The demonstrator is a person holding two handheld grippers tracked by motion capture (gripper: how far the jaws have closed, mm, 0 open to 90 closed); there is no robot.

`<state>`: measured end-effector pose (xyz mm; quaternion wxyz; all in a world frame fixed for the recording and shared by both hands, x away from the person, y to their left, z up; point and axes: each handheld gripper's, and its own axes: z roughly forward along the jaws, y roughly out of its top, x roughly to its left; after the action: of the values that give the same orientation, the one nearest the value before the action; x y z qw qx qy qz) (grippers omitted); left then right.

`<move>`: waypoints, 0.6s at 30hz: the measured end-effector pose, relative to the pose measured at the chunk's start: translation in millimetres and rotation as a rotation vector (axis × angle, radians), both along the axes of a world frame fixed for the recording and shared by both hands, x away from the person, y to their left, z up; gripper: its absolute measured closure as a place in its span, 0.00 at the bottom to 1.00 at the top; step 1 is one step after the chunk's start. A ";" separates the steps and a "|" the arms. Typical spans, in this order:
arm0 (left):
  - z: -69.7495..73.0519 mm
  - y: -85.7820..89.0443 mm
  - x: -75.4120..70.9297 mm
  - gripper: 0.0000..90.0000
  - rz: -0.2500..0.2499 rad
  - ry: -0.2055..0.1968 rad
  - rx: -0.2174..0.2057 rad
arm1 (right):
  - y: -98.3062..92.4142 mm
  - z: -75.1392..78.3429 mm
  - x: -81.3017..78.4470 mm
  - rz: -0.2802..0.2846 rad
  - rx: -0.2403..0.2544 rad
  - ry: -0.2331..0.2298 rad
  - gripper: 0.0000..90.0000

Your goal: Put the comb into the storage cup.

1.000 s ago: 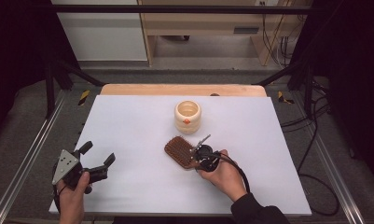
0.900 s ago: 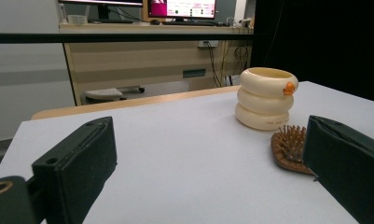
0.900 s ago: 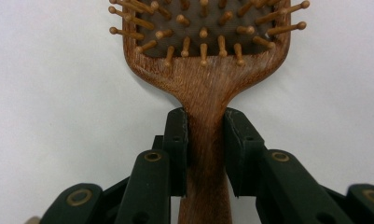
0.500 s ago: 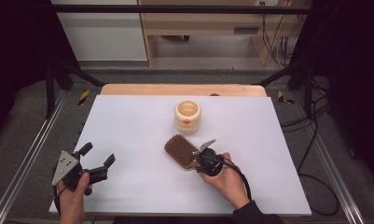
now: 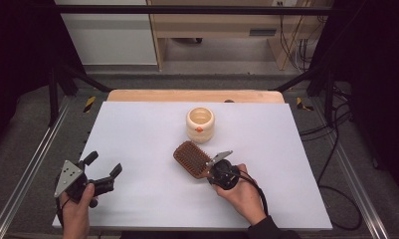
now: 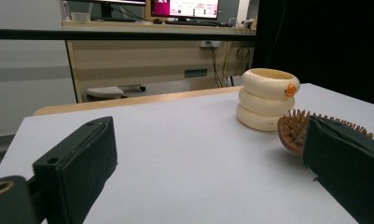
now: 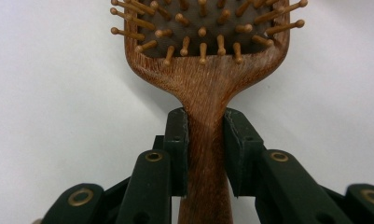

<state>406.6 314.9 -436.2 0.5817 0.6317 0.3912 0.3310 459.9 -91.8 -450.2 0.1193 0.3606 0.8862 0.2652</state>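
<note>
A wooden paddle hairbrush [image 5: 191,157] lies bristles-up in the middle of the white table [image 5: 137,129]. My right gripper [image 5: 210,171] is shut on its handle. In the right gripper view both black pads press the narrow neck of the hairbrush [image 7: 208,74], with the right gripper [image 7: 206,122] just below the head. My left gripper [image 5: 104,164] is held near the table's front left corner with its jaws wide open and nothing between them. From the left gripper [image 6: 208,158] view, the hairbrush [image 6: 293,133] shows at the right.
A cream ringed cup [image 5: 200,124] with an orange mark stands upright just beyond the brush head, and the cup [image 6: 266,99] is also in the left gripper view. A wooden strip [image 5: 194,95] runs along the table's far edge. Metal rails flank both sides.
The right hand with the brush has shifted only slightly. The left gripper has stayed where it was, still open.
</note>
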 end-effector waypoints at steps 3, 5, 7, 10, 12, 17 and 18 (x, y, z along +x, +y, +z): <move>0.4 -1.6 -0.3 0.04 -0.007 -0.002 0.002 | -2.9 3.5 -1.5 -0.004 0.017 -0.020 0.81; 0.4 -2.6 -0.3 0.04 -0.011 -0.001 0.006 | -4.8 6.2 -2.6 -0.008 0.033 -0.037 0.81; 0.3 -3.3 -0.1 0.04 -0.014 0.000 0.008 | -6.3 8.6 -3.4 -0.012 0.045 -0.053 0.81; 0.5 -4.1 -0.5 0.04 -0.018 -0.002 0.009 | -6.9 9.9 -3.8 -0.009 0.060 -0.072 0.81; 0.5 -4.3 -0.5 0.04 -0.019 -0.002 0.008 | -5.8 10.0 -4.2 -0.007 0.067 -0.079 0.81; 0.4 -5.1 0.1 0.04 -0.022 -0.001 0.008 | -2.8 8.8 -4.5 0.000 0.076 -0.091 0.81; 0.5 -5.3 -0.2 0.04 -0.023 -0.001 0.011 | -2.3 8.5 -4.5 -0.001 0.080 -0.090 0.81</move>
<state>406.4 309.6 -435.7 0.5823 0.6389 0.3819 0.3269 455.4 -94.1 -441.7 0.1448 0.3531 0.8685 0.3163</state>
